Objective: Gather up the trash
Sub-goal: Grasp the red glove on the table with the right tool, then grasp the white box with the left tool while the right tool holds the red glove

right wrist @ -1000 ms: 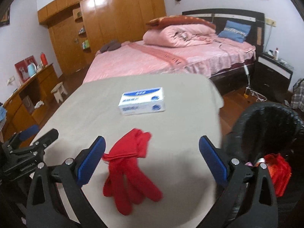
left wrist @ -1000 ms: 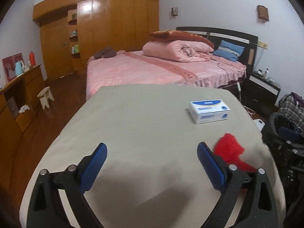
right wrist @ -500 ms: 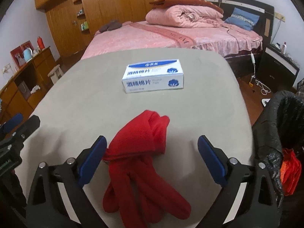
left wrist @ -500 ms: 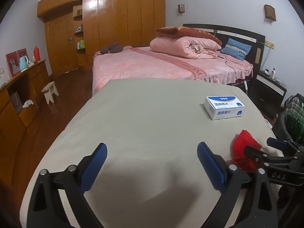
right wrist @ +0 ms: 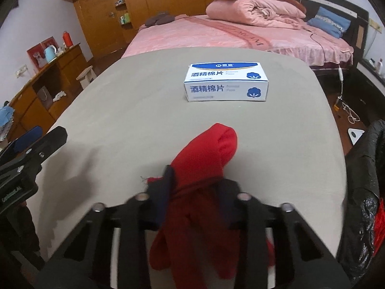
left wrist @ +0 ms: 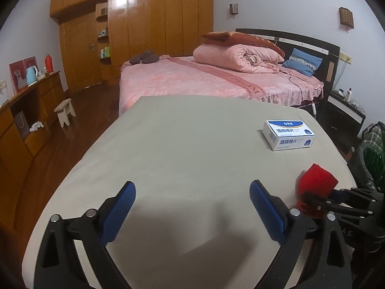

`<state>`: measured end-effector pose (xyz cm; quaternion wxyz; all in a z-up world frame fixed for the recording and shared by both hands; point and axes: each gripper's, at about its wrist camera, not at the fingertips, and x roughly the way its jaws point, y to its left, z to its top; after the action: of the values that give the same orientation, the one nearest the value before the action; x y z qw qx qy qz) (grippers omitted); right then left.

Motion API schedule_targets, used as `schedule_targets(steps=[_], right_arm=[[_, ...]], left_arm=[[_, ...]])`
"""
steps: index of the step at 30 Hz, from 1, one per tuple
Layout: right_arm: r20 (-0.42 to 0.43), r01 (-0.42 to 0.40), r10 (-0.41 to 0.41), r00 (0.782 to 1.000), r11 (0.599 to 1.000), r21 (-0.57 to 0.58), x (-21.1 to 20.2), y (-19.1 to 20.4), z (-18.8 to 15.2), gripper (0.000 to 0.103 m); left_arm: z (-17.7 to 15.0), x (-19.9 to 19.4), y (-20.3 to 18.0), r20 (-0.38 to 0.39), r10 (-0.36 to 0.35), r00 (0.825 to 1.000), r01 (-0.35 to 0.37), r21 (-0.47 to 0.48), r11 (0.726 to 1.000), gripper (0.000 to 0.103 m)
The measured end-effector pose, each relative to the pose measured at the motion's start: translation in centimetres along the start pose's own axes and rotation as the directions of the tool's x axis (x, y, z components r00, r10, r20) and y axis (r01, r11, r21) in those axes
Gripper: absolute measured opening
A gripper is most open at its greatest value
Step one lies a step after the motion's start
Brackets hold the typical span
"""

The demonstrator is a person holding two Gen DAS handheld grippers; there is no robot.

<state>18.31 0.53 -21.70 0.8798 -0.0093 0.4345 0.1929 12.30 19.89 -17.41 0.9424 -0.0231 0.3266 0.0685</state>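
Note:
A red glove (right wrist: 204, 159) lies on the beige table (right wrist: 120, 96) near its right edge. My right gripper (right wrist: 196, 187) is over it; its jaws are closing and pinch the glove's middle, so the cuff bulges up ahead and the fingers hang below. From the left wrist view the same glove (left wrist: 316, 180) shows in the right gripper (left wrist: 336, 200) at the table's right side. My left gripper (left wrist: 192, 207) is open over bare tabletop (left wrist: 180, 144), nothing between its blue pads. It also shows at the left edge as the left gripper (right wrist: 31, 142).
A white and blue box (right wrist: 226, 85) stands farther back on the table, also seen as the box (left wrist: 288, 134). A black-lined trash bin (right wrist: 368, 180) stands right of the table, with something red (right wrist: 380, 224) inside. A pink bed (left wrist: 216, 79) lies beyond.
The right gripper came down over the red glove and its wide jaws closed onto it, bunching the cloth. The left gripper barely shifted and stayed open.

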Motion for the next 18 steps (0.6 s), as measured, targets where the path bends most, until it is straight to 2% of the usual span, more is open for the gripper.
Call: schedule_targets(steps=[3, 7, 12, 18], right_arm=[[0.002, -0.024, 0.024, 1.000, 1.000, 0.002, -0.2, 0.0, -0.1, 0.017], [0.013, -0.020, 0.020, 1.000, 0.999, 0.026, -0.7, -0.6, 0.1, 0.016], [0.049, 0.022, -0.026, 0.998, 0.997, 0.071, -1.7, -3.0, 1.2, 0.016], [0.082, 0.079, -0.090, 0.993, 0.989, 0.127, -2.1, -6.0, 3.5, 0.016]], left_arm=[[0.1, 0.1, -0.3, 0.001, -0.008, 1.000, 0.008, 0.003, 1.000, 0.094], [0.4, 0.4, -1.1, 0.002, -0.028, 1.000, 0.028, 0.008, 1.000, 0.094], [1.2, 1.3, -2.7, 0.004, -0.058, 0.998, 0.058, 0.024, 0.998, 0.093], [2.7, 3.3, -4.7, -0.007, -0.113, 0.994, 0.113, 0.033, 0.993, 0.088]])
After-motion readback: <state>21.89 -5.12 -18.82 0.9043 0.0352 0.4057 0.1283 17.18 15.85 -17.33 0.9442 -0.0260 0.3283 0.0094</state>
